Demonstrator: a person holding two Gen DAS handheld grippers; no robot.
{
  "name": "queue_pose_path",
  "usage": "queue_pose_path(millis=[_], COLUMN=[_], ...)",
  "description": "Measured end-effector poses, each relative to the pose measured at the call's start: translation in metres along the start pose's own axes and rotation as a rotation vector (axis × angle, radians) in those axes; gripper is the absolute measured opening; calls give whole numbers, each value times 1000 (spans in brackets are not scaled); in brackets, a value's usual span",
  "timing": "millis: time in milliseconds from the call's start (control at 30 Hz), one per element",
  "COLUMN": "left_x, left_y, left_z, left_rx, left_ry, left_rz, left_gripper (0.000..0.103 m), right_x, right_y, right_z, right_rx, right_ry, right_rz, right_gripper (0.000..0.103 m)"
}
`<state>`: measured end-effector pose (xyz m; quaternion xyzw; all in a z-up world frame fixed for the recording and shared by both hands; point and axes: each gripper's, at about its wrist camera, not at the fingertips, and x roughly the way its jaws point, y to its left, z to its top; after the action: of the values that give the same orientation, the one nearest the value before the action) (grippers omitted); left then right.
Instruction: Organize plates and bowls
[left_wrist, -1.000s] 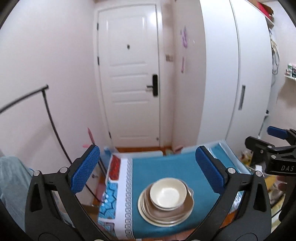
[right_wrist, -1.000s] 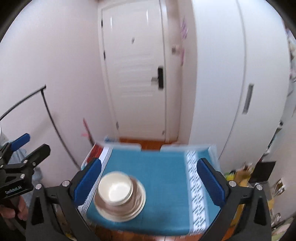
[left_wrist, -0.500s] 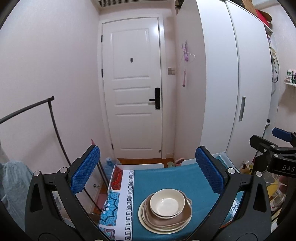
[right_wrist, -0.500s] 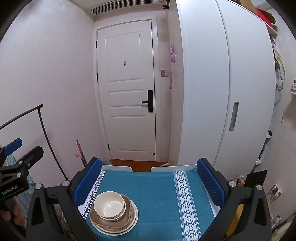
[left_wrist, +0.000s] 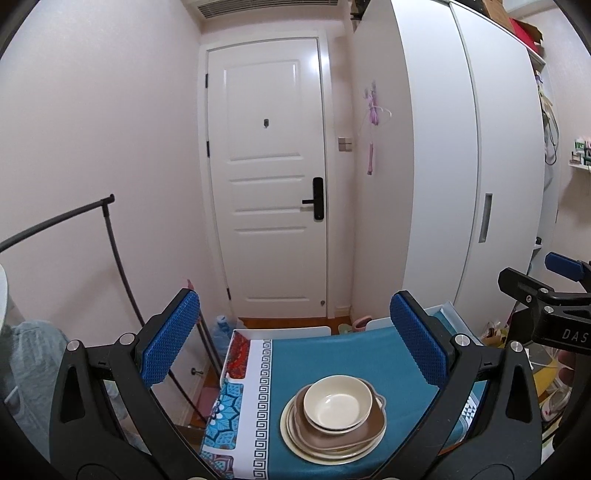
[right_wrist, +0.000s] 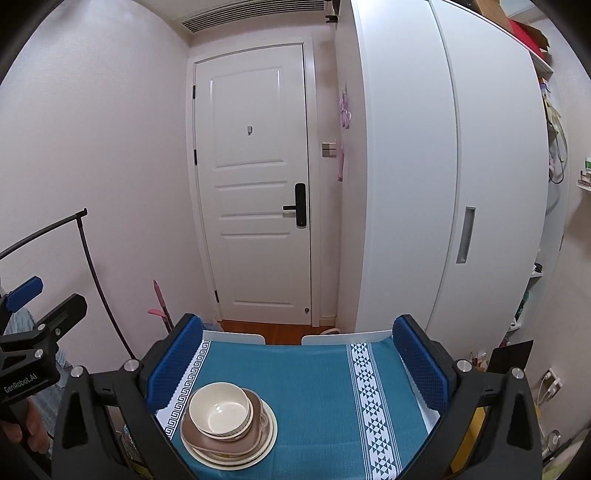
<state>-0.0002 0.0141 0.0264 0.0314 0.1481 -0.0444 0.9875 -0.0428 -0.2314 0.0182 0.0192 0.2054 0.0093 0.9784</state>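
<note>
A cream bowl (left_wrist: 337, 402) sits on top of a stack of brown and cream plates (left_wrist: 332, 441) on a table with a teal cloth (left_wrist: 332, 354). The same bowl (right_wrist: 218, 409) and plate stack (right_wrist: 231, 445) show at the lower left of the right wrist view. My left gripper (left_wrist: 295, 339) is open and empty, held above and short of the stack. My right gripper (right_wrist: 297, 356) is open and empty, above the cloth (right_wrist: 314, 376), with the stack below its left finger.
A white door (left_wrist: 269, 177) stands behind the table, a tall white wardrobe (left_wrist: 461, 166) to its right. A black clothes rail (left_wrist: 110, 236) stands at the left. White chair backs (right_wrist: 236, 336) sit at the table's far edge. Clutter lies on the floor at the right.
Both grippers have tilted upward and steadied, so the table and stack sit lower in both views. Both stay open and empty. The dishes have not moved.
</note>
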Motion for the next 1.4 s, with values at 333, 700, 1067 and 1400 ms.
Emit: queue_pose_path(millis=[333,700,1067,1400], left_x=[-2,-2,-1,0], left_y=[2,2,1,3], left_z=[0,-1,-4,-5], left_rx=[-5,3,13,22], left_ry=[-4,-6,-9,-7], left_rz=[-3,4,8,1], left_gripper=[103,103,103,103], right_x=[-1,-2,-3,-4], right_y=[1,0,1,7], right_z=[0,-3,-6,-7], right_rx=[-6,7,10,8], right_ry=[7,7,12,12], right_rz=[-15,-34,-43,-44], right_gripper=[103,103,103,103])
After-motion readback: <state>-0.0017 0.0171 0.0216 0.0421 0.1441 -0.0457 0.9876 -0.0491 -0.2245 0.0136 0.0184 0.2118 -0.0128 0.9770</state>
